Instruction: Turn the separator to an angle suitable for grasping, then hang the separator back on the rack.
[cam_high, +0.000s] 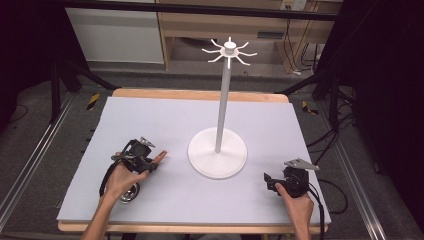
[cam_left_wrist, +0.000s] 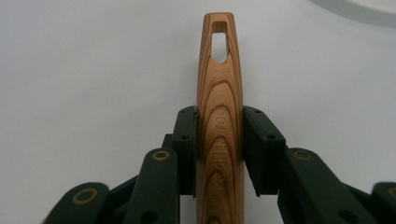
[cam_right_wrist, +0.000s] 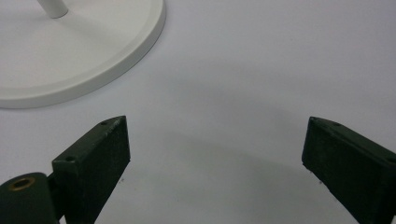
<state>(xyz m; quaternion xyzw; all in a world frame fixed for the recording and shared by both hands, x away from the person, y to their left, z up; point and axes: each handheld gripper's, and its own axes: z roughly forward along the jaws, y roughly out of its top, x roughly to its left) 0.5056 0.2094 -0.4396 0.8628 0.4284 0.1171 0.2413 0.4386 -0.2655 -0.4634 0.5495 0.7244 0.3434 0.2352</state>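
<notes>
My left gripper (cam_left_wrist: 219, 140) pinches the wooden handle (cam_left_wrist: 219, 107) on the table (cam_high: 200, 195) — long axis along my jaws, slotted end pointing away toward the white stand (cam_high: 217, 152). My right gripper (cam_right_wrist: 215, 158) gapes wide — holding nothing.

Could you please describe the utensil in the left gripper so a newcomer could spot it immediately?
Start at the white hook stand mid-table and look left to the left gripper. Its fingers clamp a wooden handle; the striped grain and slotted hanging hole at the tip mark it out.
</notes>
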